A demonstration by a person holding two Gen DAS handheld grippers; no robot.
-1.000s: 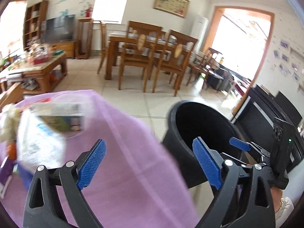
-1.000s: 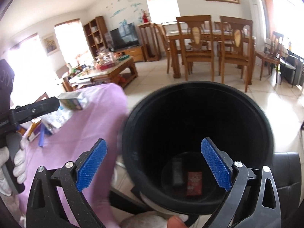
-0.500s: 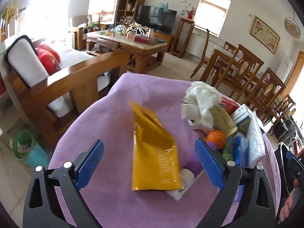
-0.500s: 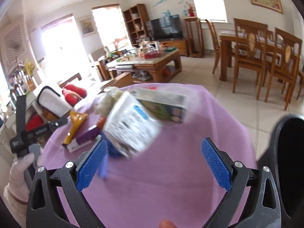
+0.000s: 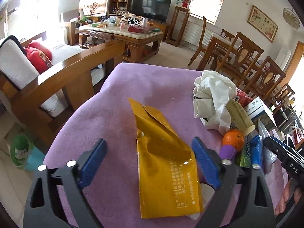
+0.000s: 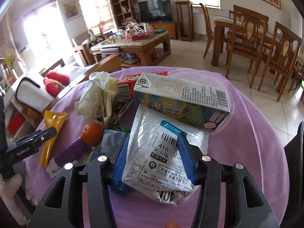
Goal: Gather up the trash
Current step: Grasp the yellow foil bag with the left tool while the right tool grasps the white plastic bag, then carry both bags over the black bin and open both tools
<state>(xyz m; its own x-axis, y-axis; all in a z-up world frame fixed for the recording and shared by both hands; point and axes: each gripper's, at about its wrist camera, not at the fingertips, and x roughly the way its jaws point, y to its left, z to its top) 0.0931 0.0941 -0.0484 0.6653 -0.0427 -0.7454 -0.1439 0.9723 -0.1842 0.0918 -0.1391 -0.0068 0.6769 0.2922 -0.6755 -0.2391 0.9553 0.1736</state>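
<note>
Domestic living-dining room: sofa (image 5: 28, 64), television (image 5: 150, 7), coffee table (image 5: 121, 32), dining chairs (image 6: 245, 38) beyond the fingers.

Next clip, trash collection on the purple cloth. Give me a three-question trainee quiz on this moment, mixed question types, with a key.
1. True or false: the yellow pouch lies between the fingers of the left gripper.
2. The closing right gripper has its blue pads on which item? A) the milk carton B) the silver courier bag C) the orange
3. Fill in: in the right wrist view, the crumpled white tissue sits on the ______ side of the milk carton.

Key: 1 true; 2 B; 3 left
</note>
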